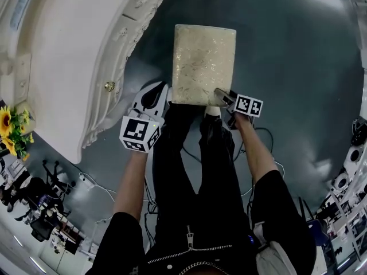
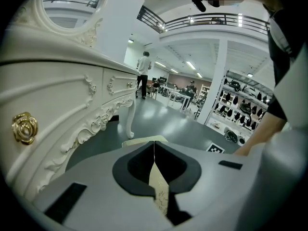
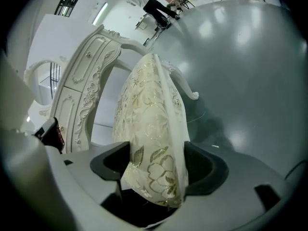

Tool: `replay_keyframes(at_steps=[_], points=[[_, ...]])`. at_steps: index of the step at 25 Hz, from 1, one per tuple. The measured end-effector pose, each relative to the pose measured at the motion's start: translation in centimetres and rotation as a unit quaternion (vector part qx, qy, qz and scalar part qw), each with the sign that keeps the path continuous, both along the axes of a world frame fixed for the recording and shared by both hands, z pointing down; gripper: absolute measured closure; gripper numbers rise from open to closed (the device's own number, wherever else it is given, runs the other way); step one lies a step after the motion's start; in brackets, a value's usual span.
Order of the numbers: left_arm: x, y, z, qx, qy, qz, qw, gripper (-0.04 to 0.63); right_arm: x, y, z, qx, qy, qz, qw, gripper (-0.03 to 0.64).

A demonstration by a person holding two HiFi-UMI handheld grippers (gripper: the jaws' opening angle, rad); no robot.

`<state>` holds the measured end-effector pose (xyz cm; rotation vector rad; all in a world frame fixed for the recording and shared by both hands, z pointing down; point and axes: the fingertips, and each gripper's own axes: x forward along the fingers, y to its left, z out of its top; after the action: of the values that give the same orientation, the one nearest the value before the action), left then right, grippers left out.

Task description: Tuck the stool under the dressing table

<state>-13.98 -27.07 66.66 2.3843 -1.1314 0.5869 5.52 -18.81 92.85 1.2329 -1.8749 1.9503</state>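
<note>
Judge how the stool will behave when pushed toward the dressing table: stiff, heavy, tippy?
Probably stiff: the stool keeps a flat rectangular top. Its padded floral fabric likely gives slightly under the jaws of the right gripper. It should slide on the glossy floor, though pushing at seat height might tip it.

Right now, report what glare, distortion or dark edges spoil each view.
Head view: fisheye curves the dressing table; ceiling lights glare on the floor. Left gripper view: black corners, and the gold knob glints. Right gripper view: pale glare on the floor, black corners, the stool crisp.
</note>
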Motion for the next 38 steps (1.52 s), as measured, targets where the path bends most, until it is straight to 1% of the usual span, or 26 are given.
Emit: replay_keyframes(at_steps=[4, 9, 17, 22, 27, 33, 38], points=[[-0.6, 0.0, 0.2, 0.003, -0.003, -0.009, 0.9999, 0.574, -1.7, -2.4, 0.0, 0.012, -0.002, 0.003, 1.000, 0.264], [-1.3, -0.5, 0.7, 0.010, -0.008, -0.016, 0.9998, 0.574, -4.2, -7.0, -0.2, 0.043, 0.000, 0.004, 0.999, 0.267], [-2.2, -1.0, 1.3, 0.021, -0.004, -0.032, 0.9993, 0.574, -10.0, -14.2, -0.7, 0.059, -0.020, -0.005, 0.998, 0.278], [-3.0, -1.4, 1.6, 0.037, -0.004, -0.029, 0.9989, 0.574, -13.2, -18.1, -1.2, 0.082, -0.037, -0.004, 0.996, 0.291], [-3.7, -2.0, 2.2, 0.051, -0.008, -0.037, 0.9980, 0.574, -16.1, -20.8, -1.6, 0.096, -0.062, 0.005, 0.993, 0.305], [-4.7, -2.6, 1.9, 0.073, -0.006, -0.045, 0.9963, 0.574, -19.7, -23.3, -1.7, 0.100, -0.085, 0.017, 0.991, 0.314], [-5.1, -2.8, 2.3, 0.079, -0.005, -0.052, 0.9955, 0.574, -22.1, -25.4, -1.8, 0.108, -0.089, 0.025, 0.990, 0.319]])
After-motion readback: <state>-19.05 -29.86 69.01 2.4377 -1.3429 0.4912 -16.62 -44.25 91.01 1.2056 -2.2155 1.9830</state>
